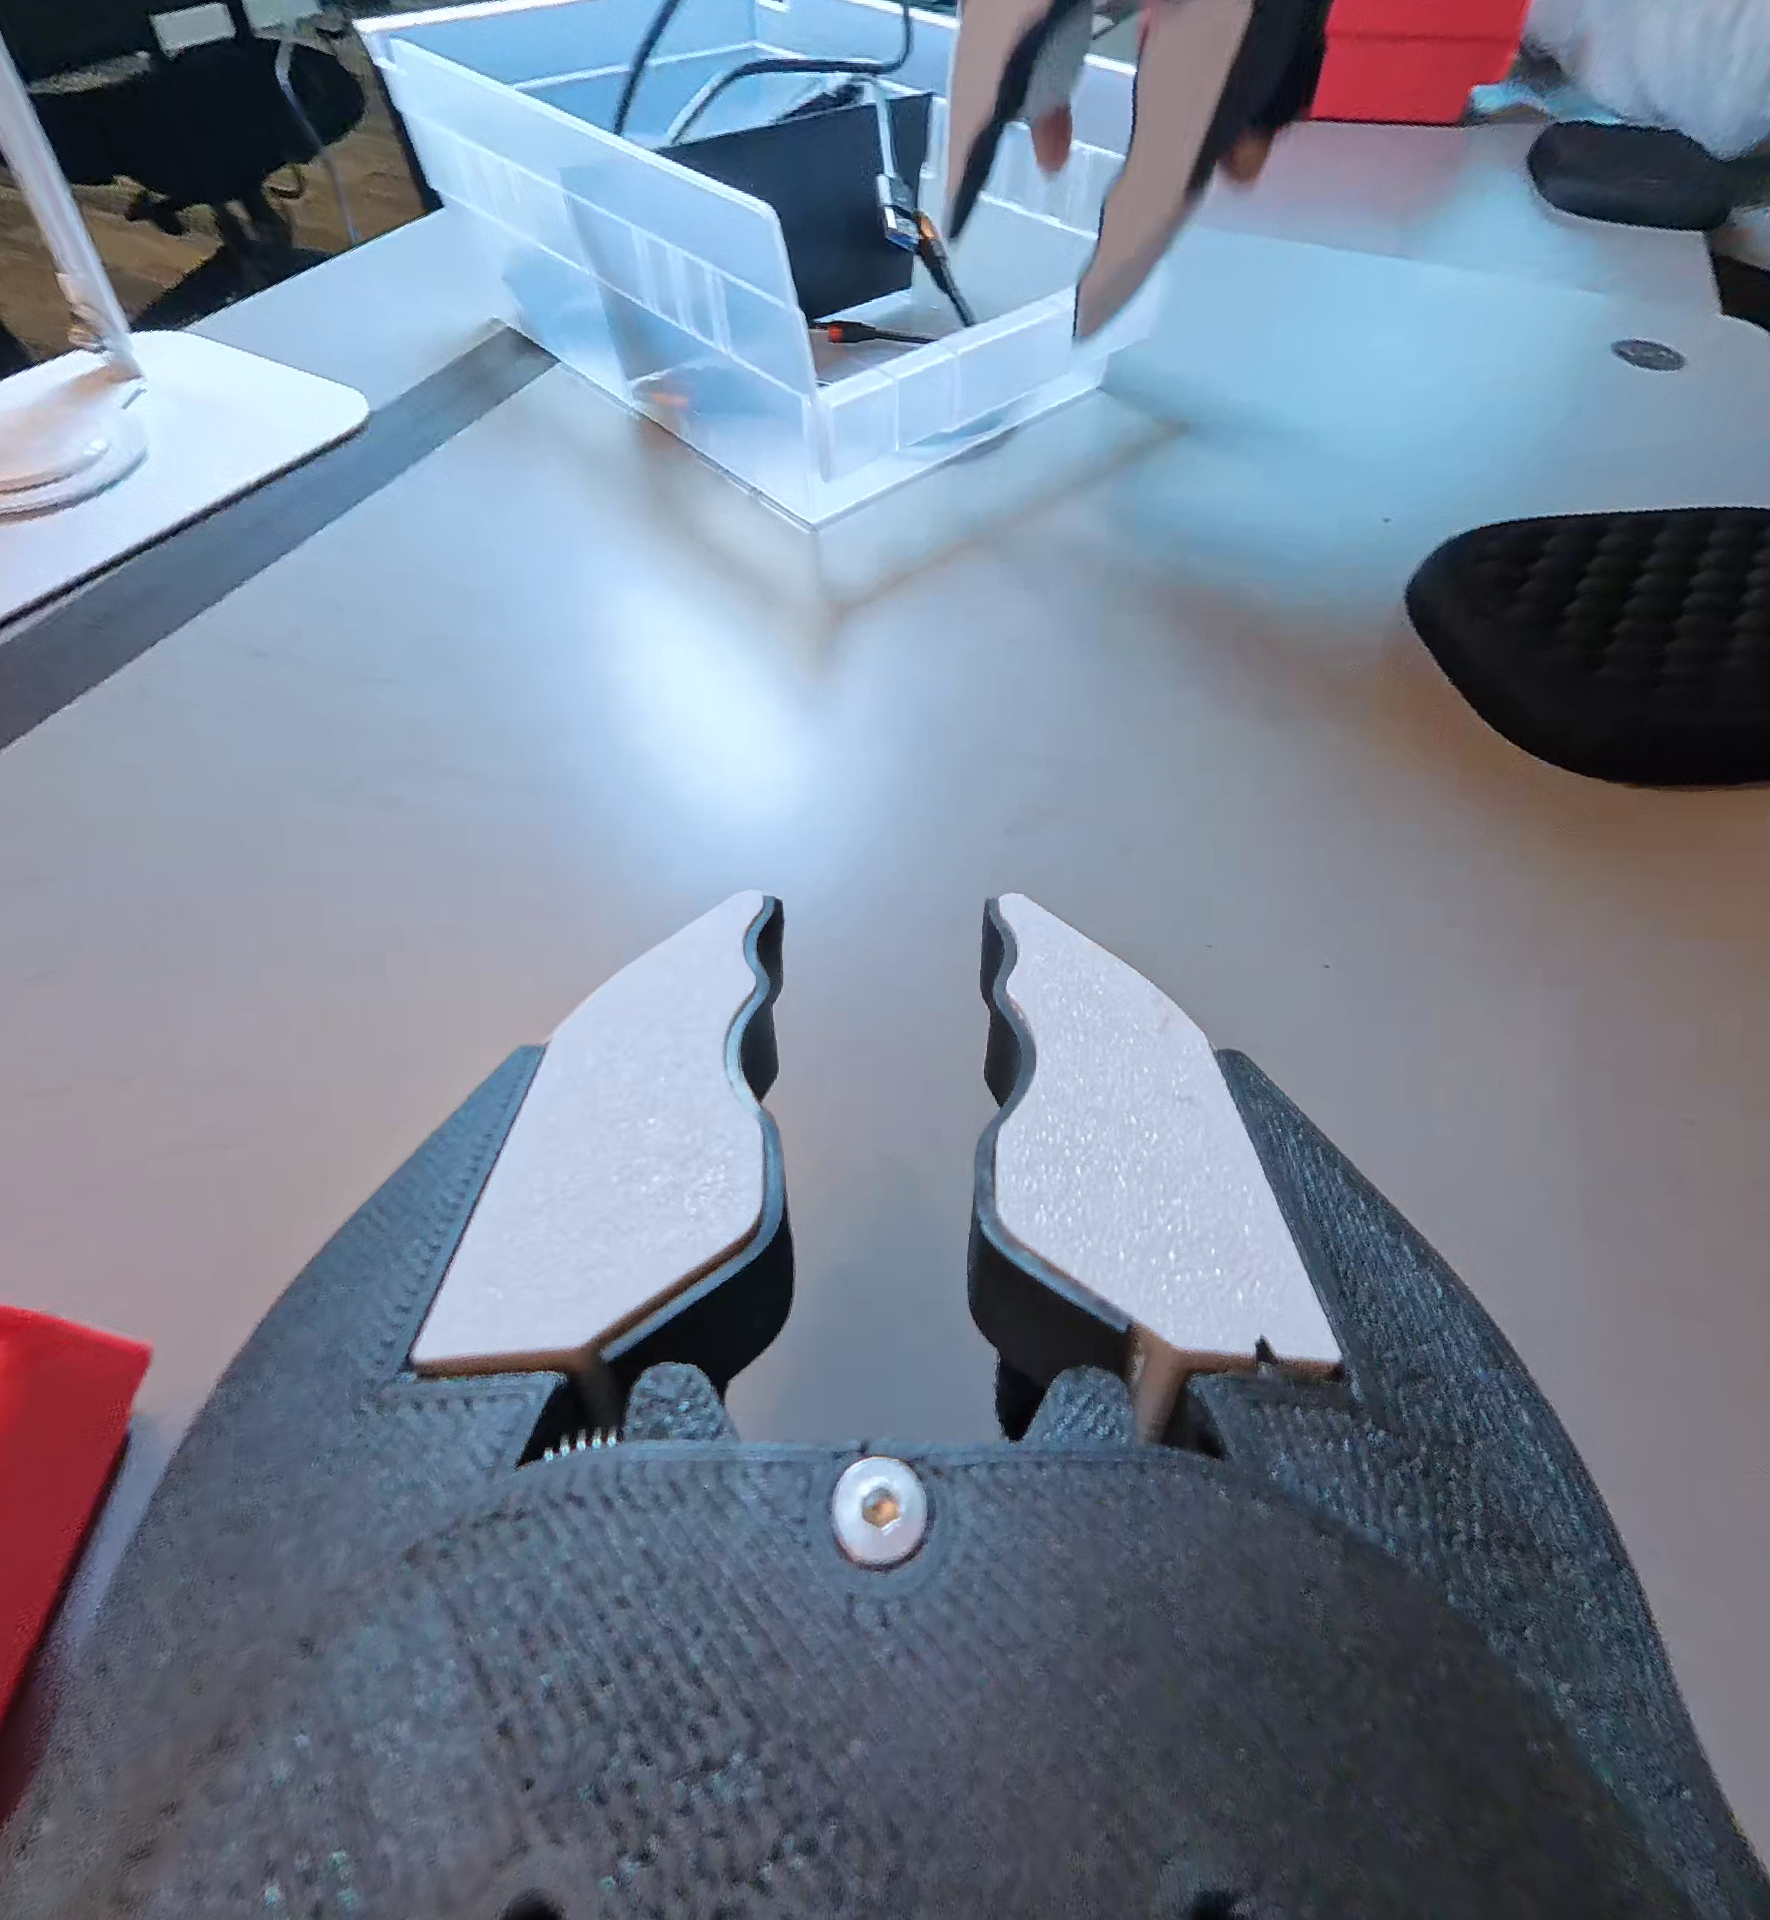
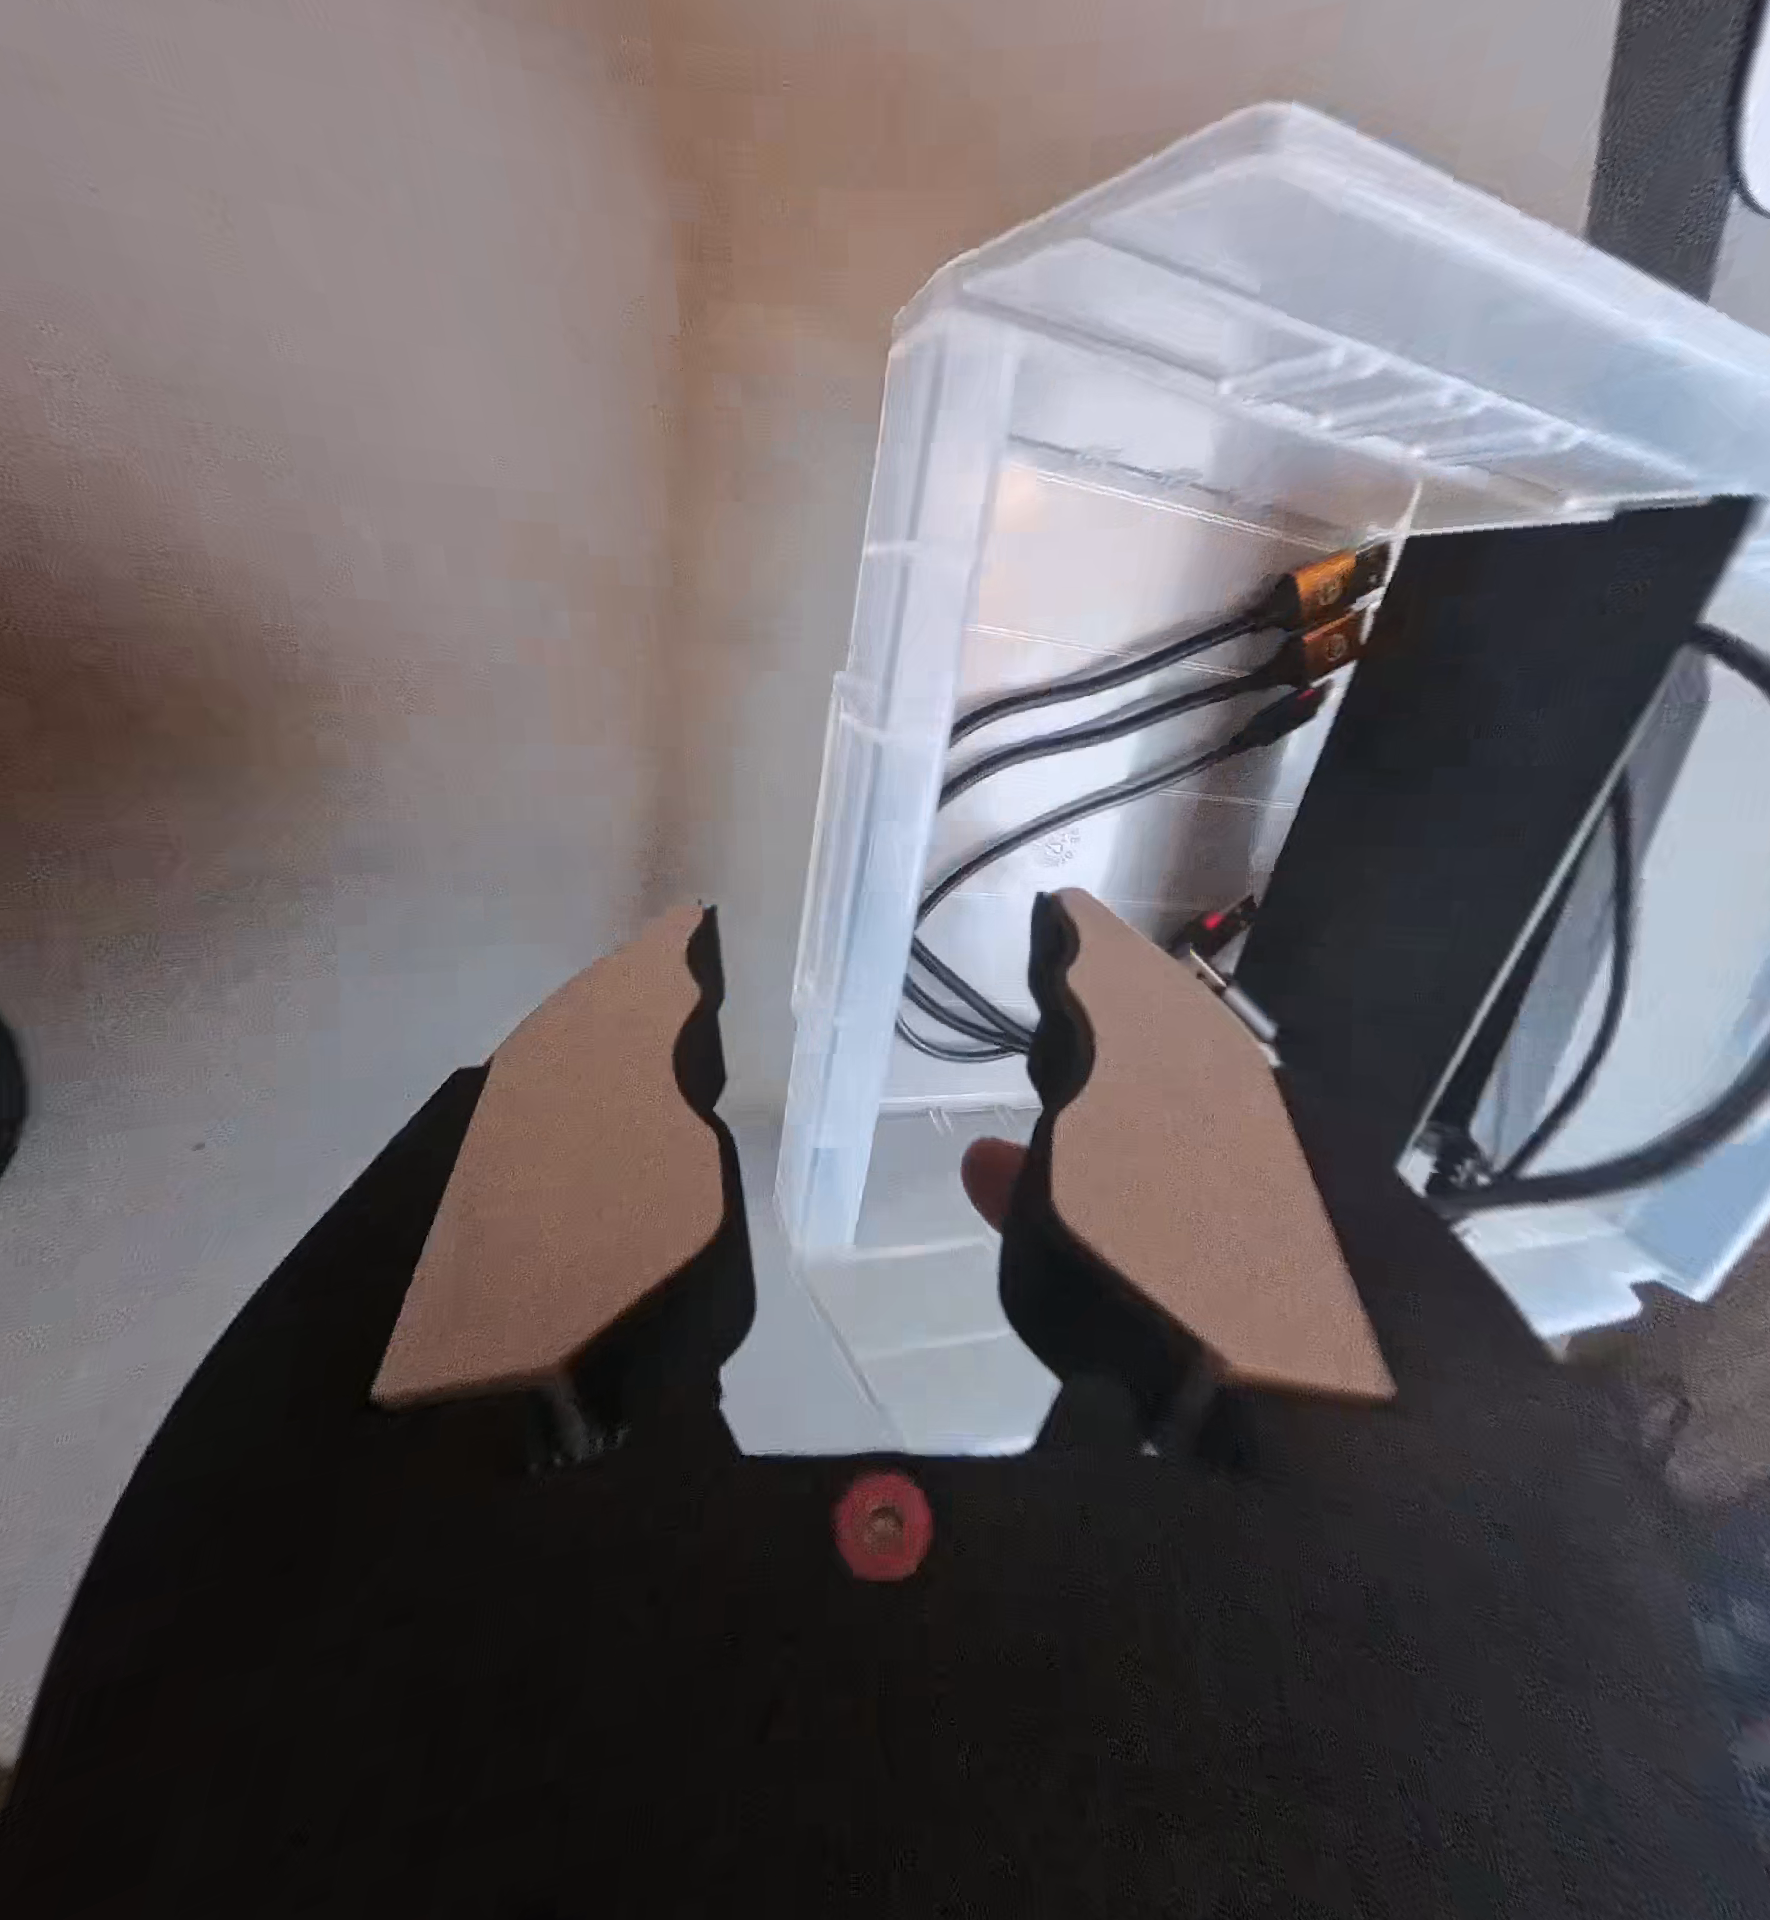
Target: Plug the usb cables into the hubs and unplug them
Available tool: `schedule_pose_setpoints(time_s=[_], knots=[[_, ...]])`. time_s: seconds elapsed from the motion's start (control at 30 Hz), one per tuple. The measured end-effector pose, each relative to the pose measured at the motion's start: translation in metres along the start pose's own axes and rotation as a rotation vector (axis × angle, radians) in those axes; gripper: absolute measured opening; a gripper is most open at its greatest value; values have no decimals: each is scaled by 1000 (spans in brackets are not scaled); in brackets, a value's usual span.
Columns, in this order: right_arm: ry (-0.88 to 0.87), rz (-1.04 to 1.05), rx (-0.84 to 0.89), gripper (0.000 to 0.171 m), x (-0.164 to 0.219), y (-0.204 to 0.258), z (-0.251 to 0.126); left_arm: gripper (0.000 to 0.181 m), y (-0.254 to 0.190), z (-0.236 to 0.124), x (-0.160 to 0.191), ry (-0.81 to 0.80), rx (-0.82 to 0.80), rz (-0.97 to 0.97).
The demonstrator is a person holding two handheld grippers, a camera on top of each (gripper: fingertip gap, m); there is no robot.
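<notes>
A clear plastic bin (image 1: 652, 270) stands on the table at the far centre of the left wrist view. Inside it, a black hub panel (image 1: 808, 218) stands upright with a USB plug (image 1: 896, 208) in it. In the right wrist view the panel (image 2: 1483, 779) holds two orange-collared plugs (image 2: 1328, 592) and a third dark plug (image 2: 1281, 722); their black cables (image 2: 1068, 707) run down inside the bin (image 2: 860, 831). A loose plug (image 2: 1213, 930) lies near the panel's foot. My right gripper (image 2: 876, 914) is open and straddles the bin's wall; it shows blurred over the bin in the left wrist view (image 1: 1024, 272). My left gripper (image 1: 883, 925) is open and empty over bare table.
A white lamp base (image 1: 133, 447) sits at the left. A black mesh pad (image 1: 1639, 644) lies at the right and another dark pad (image 1: 1619, 171) farther back. A red box (image 1: 8, 1507) is at the near left and another red box (image 1: 1411, 52) at the far right. My hands' fingertips stand some 30 centimeters from each other.
</notes>
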State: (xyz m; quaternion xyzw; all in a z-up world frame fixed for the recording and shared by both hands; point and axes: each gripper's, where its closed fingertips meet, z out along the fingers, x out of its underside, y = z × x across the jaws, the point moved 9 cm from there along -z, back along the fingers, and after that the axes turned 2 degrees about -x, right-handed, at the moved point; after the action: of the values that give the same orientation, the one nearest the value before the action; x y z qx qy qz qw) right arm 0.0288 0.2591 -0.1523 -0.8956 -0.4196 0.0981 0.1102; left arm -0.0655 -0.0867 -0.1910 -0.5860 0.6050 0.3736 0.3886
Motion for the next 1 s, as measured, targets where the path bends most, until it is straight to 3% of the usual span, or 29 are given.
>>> schedule_pose_setpoints(time_s=[0.1, 0.17, 0.2, 0.33, 0.4, 0.47, 0.5, 0.53, 0.57, 0.73, 1.0], knots=[[96, -32, 69, 47, -10, 4, 39, 40, 6, -12, -7, -17, -91, -28], [113, -51, 120, 31, -16, 7, 49, 42, 16, -30, -13, -3, -201, -7], [122, -63, 150, 32, -17, 9, 49, 42, 23, -41, -13, 31, -271, 25], [81, -80, 164, 31, -7, 32, 43, 55, 58, -83, 7, 354, -488, 136], [52, -95, 181, 31, 0, 50, 37, 64, 76, -92, 25, 603, -567, 213], [13, -118, 190, 31, 2, 70, 32, 61, 93, -89, 48, 805, -597, 298], [-8, -134, 195, 30, 3, 81, 30, 49, 99, -83, 59, 860, -601, 341], [-27, -148, 202, 31, 2, 92, 27, 33, 105, -76, 67, 875, -639, 408], [-45, -161, 213, 31, 1, 103, 25, 31, 106, -71, 66, 840, -653, 516], [-121, -234, 266, 32, -16, 150, 18, 31, 91, -26, 49, 748, -652, 573], [-170, -298, 253, 32, -51, 212, 1, 32, 45, 58, 10, 581, -426, 822]])
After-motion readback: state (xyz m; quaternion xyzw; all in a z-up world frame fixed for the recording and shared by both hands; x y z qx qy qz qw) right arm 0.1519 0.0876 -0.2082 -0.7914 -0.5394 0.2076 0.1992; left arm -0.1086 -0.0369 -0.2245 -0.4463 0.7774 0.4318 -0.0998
